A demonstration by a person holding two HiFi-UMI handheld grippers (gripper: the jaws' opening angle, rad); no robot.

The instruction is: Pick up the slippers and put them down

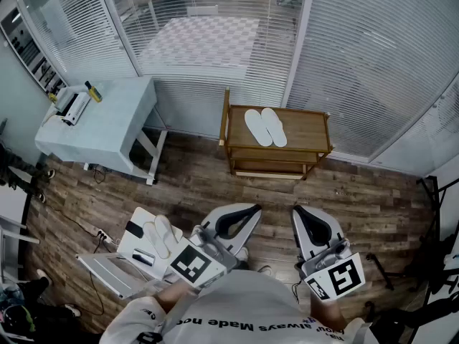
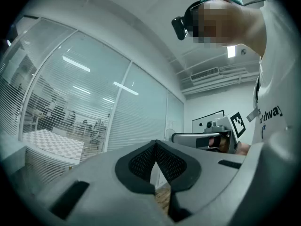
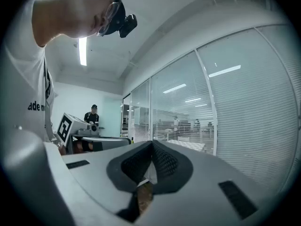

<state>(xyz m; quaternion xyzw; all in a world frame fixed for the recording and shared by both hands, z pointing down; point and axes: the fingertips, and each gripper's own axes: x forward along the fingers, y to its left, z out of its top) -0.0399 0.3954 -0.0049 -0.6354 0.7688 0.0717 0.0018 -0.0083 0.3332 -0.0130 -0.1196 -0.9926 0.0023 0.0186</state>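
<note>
Both claws were clenched on nothing: left gripper (image 1: 253,208) and right gripper (image 1: 297,211) had their black mesh-textured pads meeting at the tips, held side by side above the wood-plank floor (image 1: 193,185). The flat, white, oval slippers (image 1: 265,127) lay paired on top of the wooden rack (image 1: 310,129) at 12 o'clock, well apart from the jaws, with open floor between. A second white pair (image 1: 162,233) sat on a white board (image 1: 138,244) at 9 o'clock of the left gripper, and a pale table (image 1: 107,131) stood at 10 o'clock.
</note>
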